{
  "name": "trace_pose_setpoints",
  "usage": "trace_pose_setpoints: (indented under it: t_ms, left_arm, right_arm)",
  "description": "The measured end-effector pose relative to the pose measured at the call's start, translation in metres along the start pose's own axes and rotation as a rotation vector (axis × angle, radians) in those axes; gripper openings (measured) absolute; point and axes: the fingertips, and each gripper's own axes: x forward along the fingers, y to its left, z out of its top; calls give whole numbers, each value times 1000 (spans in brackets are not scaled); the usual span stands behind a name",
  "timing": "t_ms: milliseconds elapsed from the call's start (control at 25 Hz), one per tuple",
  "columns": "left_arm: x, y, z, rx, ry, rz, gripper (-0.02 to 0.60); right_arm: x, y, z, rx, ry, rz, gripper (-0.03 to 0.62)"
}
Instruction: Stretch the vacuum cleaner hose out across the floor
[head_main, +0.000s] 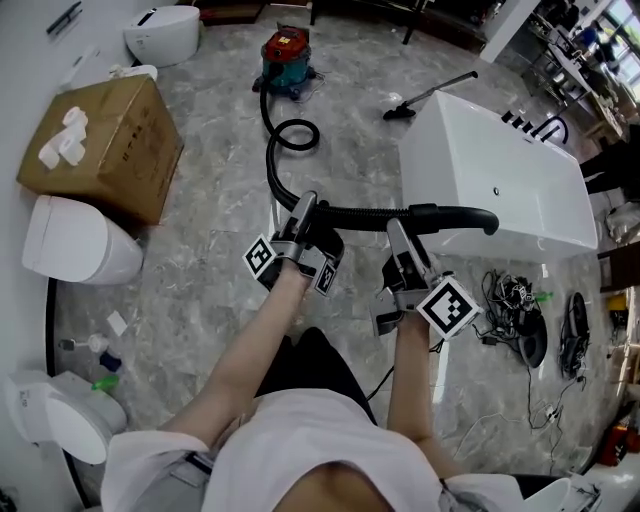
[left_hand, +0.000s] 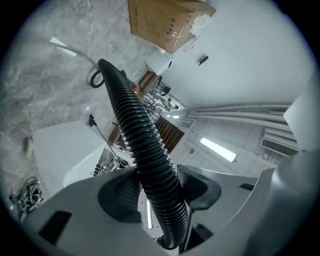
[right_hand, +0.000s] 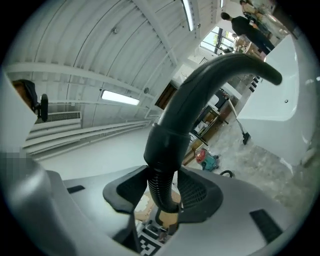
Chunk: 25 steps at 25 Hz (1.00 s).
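Person was standing just beside the white bathtub (head_main: 500, 180) with both grippers clamped on the black hose (head_main: 272, 165). The left gripper (head_main: 305, 213) had its jaws closed on the ribbed part, and the right gripper (head_main: 397, 236) pinched it right under the smooth curved handle piece (head_main: 455, 215), which hung along the tub's near side. From there the hose looped once on the floor and ran to the red vacuum cleaner (head_main: 287, 52), well past the tub's left end.

Left tongs (head_main: 303, 210), right tongs (head_main: 398, 232) both clamped, side by side.
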Motion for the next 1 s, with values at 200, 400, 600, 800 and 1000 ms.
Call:
trace_pose_setpoints:
  t_ms: [200, 400, 600, 800, 1000]
  left_arm:
    - [4, -13, 17, 103, -9, 18, 201]
    - [9, -27, 30, 267, 27, 61, 195]
    - [23, -43, 58, 345, 12, 65, 187]
    - [42, -58, 70, 491, 70, 114, 179]
    - [42, -53, 62, 764, 264, 233, 173]
  right_arm:
    - [3, -25, -25, 52, 90, -60, 196]
    - [1, -56, -72, 85, 241, -186, 253]
    - [5, -56, -123, -42, 446, -224, 259]
    - [5, -50, -125, -46, 438, -202, 259]
    - [8, -55, -92, -60, 327, -212, 259]
